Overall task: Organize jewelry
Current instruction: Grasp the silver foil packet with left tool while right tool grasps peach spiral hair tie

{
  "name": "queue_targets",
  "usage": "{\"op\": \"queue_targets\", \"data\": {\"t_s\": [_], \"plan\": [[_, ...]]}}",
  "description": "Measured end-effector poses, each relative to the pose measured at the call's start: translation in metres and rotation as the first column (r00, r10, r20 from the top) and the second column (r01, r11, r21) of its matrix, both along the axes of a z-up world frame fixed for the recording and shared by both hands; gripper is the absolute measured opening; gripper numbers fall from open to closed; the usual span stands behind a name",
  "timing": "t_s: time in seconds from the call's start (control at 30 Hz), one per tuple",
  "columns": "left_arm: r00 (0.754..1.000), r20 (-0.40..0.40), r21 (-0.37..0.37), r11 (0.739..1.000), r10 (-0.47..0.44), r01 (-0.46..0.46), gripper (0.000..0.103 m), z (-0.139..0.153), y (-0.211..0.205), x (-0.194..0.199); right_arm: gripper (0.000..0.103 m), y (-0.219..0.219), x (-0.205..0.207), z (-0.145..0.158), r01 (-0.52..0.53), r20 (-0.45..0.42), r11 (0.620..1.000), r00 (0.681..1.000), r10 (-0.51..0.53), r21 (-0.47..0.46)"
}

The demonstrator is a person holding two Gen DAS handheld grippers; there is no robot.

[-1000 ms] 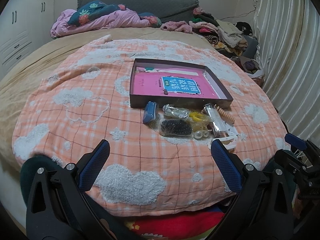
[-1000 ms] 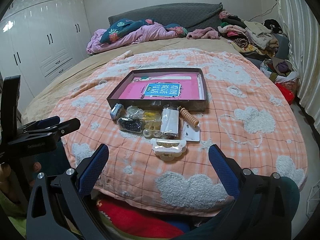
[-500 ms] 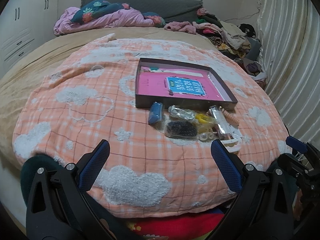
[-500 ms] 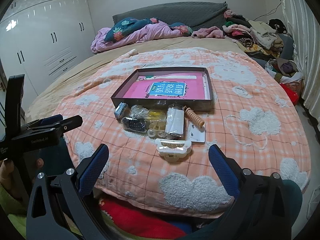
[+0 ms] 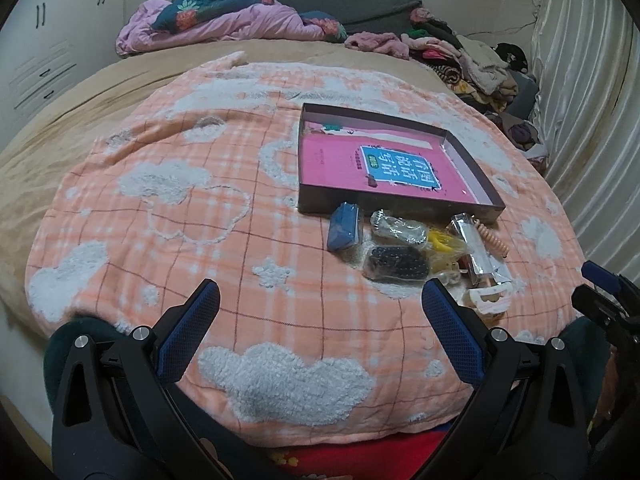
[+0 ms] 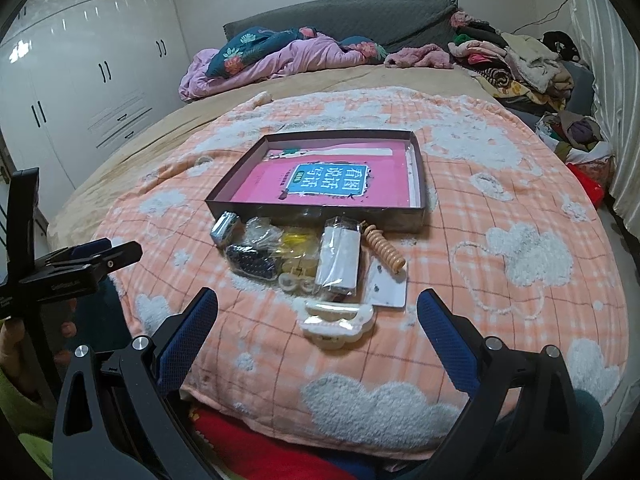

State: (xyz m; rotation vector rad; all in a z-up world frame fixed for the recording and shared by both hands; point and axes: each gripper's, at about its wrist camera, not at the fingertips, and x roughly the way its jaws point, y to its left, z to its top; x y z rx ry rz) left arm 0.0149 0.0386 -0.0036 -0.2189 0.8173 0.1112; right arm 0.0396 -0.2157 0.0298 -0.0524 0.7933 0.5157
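Bedroom clutter frames a bed whose orange checked blanket (image 6: 500,184) carries everything that matters. At middle frame in the right wrist view lies the jewelry cluster: a white hair clip (image 6: 338,322) nearest the lower edge, then a clear packet (image 6: 338,260) with its long axis running up the frame toward the tray, a coiled tan hair tie (image 6: 386,250) slanting to its right, a bag of dark beads (image 6: 252,264) and a small blue box (image 6: 226,229) to its left. Just above them sits the shallow dark tray (image 6: 320,216), a pink book (image 6: 320,186) flat inside it.

The right gripper (image 6: 316,334) hangs with its jaws spread wide and empty, the clip directly ahead between its fingers; by my reading it is the nearer tool. The left gripper (image 5: 320,322) is likewise wide apart and holds nothing, with the cluster off to its upper right, the blue box (image 5: 343,227) closest.

Open blanket lies left and right of the pile, so approach room is good; the tray's near wall touches or nearly touches several items, and a lift must clear it.
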Motion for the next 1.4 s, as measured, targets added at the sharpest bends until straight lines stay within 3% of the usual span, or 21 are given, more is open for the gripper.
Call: {"op": "queue_targets", "data": {"t_s": [0.4, 0.7, 0.9, 1.07, 1.4], "plan": [[0.989, -0.009, -0.063, 0.988, -0.145, 0.144, 0.094, -0.007, -0.026, 0.041, 0.099, -0.010, 0.044, -0.002, 0.032, 0.015, 0.999, 0.999, -0.032, -0.030], [0.962, -0.061, -0.054, 0.963, -0.266, 0.263, 0.094, -0.030, -0.055, 0.070, 0.099, -0.025, 0.077, -0.013, 0.077, 0.004, 0.996, 0.997, -0.077, -0.053], [0.953, -0.075, -0.018, 0.956, -0.294, 0.294, 0.081, -0.039, -0.060, 0.094, 0.099, -0.028, 0.098, -0.031, 0.074, -0.052, 0.995, 0.996, -0.078, -0.066], [0.943, -0.102, -0.016, 0.948, -0.317, 0.317, 0.072, -0.048, -0.064, 0.109, 0.070, -0.023, 0.116, -0.054, 0.034, -0.128, 0.996, 0.991, -0.045, -0.086], [0.945, -0.120, -0.033, 0.952, -0.305, 0.303, 0.070, -0.062, -0.060, 0.124, 0.048, 0.007, 0.135, -0.086, -0.085, -0.203, 0.989, 0.977, 0.059, -0.121]]}}
